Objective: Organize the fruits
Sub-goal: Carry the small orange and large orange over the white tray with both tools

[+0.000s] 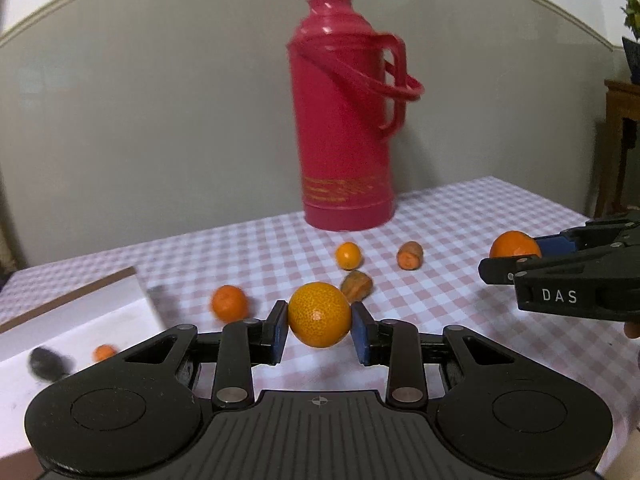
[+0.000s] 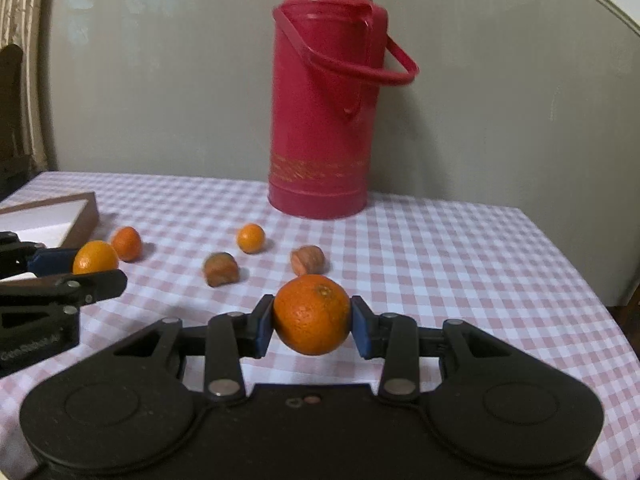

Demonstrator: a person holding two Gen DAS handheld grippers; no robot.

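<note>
**Two fruits held, box next**

The yellow orange point(image 1: 319, 315) sits clamped between the left gripper point(image 1: 319, 330) pads, clear of the checked cloth point(image 1: 440, 216). The right gripper point(image 2: 313, 326) is closed on a deeper orange fruit point(image 2: 312, 314), stem scar turned up and slightly right. Both fruits are near round, with no real long axis. Judging from this, carry each level to the white box point(image 1: 80, 312), lower it in, then release. Four fruits lie beside the red flask point(image 1: 344, 120).

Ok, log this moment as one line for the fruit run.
left gripper: shut on yellow-orange citrus | right gripper: shut on deep-orange citrus | both fruits off the checked tablecloth | white tray: left
</note>
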